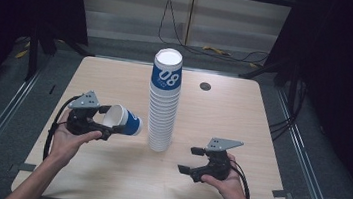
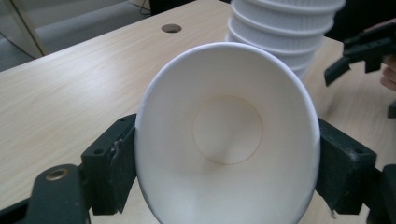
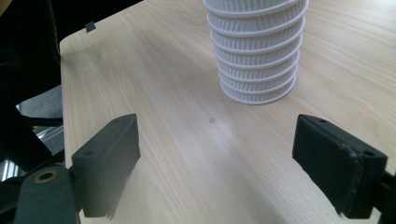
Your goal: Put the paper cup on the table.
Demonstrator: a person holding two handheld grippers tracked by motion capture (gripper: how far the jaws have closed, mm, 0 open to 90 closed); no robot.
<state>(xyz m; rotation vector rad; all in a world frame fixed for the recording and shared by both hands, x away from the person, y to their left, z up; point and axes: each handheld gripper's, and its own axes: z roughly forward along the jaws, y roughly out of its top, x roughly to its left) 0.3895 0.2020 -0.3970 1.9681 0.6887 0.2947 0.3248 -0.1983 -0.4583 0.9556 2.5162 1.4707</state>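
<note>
One cup (image 1: 123, 119) sideways in left hand-held gripper (image 1: 104, 121), mouth toward person, right hand-held gripper (image 1: 190, 160) agape, empty

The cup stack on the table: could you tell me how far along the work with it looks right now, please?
Done: one paper cup is apart from the tall stack, whether taken off or about to be added cannot be told. In hand: the left gripper clamps that cup on its side, mouth toward its camera. Left: the stack stands upside down, many cups high, and the right gripper waits open and empty near its base.
</note>
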